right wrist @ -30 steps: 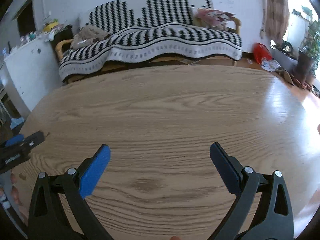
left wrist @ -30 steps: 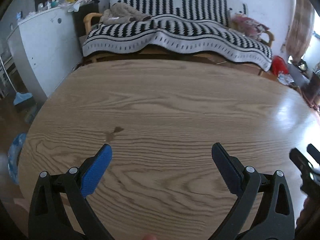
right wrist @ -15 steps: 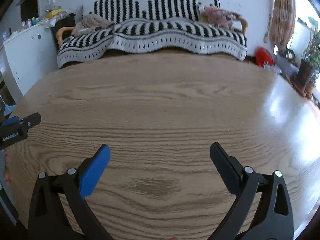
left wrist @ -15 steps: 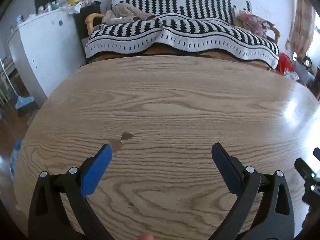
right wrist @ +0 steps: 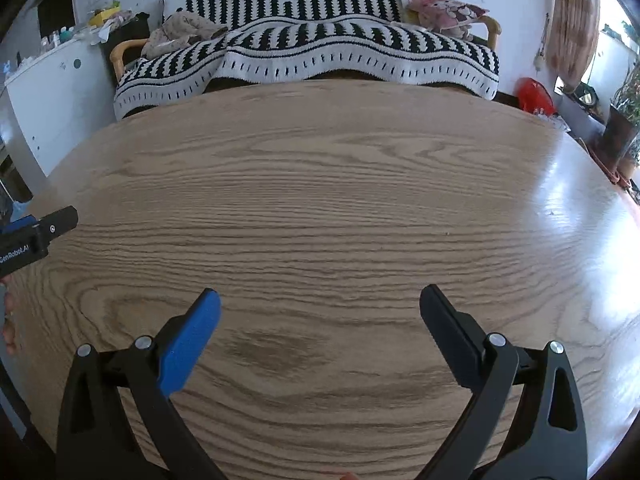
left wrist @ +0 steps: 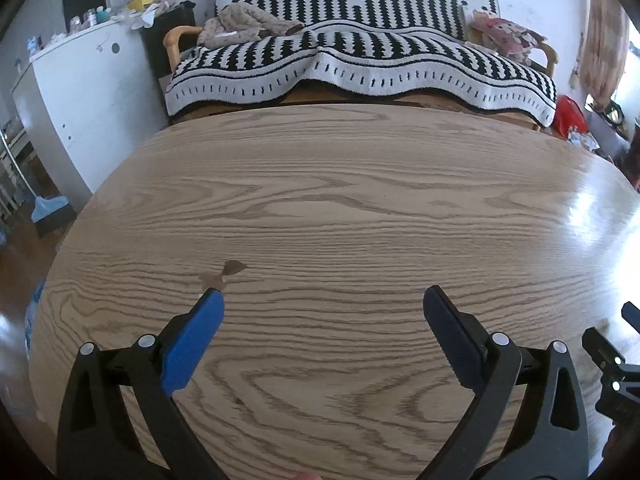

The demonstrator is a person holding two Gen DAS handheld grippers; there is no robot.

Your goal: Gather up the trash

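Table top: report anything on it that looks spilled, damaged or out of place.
One thing stands out: a small brown mark on the wooden table, just ahead of the left gripper's blue fingertip. Whether it is a stain, a chip or a scrap, I cannot tell.

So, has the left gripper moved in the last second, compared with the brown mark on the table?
Yes. The left gripper has crept forward: the brown mark now sits at its blue fingertip.

Both the left gripper (left wrist: 320, 300) and the right gripper (right wrist: 318, 300) have black triangular-cutout frames, silver screws and blue-faced pads (right wrist: 188, 344).
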